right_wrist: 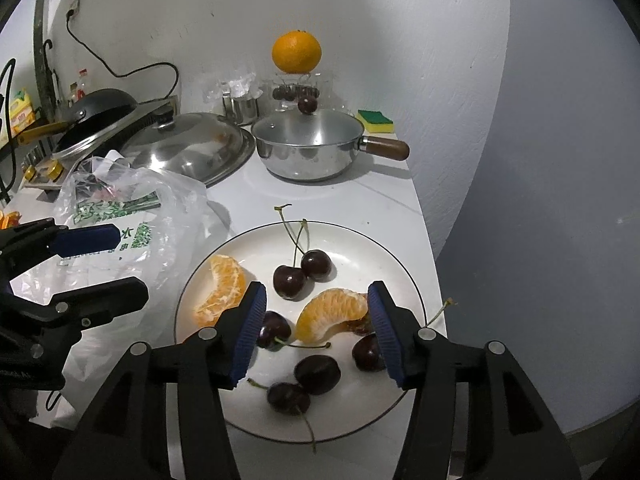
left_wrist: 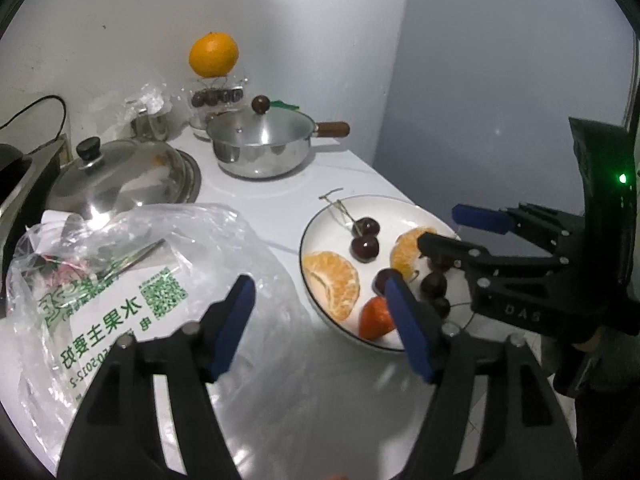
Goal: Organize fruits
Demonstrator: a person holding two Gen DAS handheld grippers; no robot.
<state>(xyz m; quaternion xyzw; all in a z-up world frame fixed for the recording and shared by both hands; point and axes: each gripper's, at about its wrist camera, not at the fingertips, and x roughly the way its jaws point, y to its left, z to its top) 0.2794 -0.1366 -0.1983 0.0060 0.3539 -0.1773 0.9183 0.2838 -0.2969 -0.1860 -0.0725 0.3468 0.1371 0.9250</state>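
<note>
The white plate (right_wrist: 224, 256) is seen at the near end of the counter (right_wrist: 360, 196), and on it are laid several dark cherries (right_wrist: 290, 282) and two peeled orange halves. The right gripper (right_wrist: 316, 332) is held directly above the plate, with its fingers apart and nothing clamped between them. One orange half (right_wrist: 332, 312) lies just ahead, in the gap between the two blue pads (right_wrist: 250, 332), and its long curved axis runs across from one pad to the other, so it may be judged that a grasp across its shorter width would need the wrist to be rolled. The second orange half (right_wrist: 222, 288) lies left of the left pad, outside the gap. The left gripper (left_wrist: 324, 320) is held over the plastic bag (left_wrist: 120, 280) beside the plate, also with the fingers apart and empty; the fruit lies to its right. Therefore the right gripper is judged to be the nearer one for the next pick. A whole orange (right_wrist: 297, 51) is seen far behind on a stand, well apart from both grippers.
</note>
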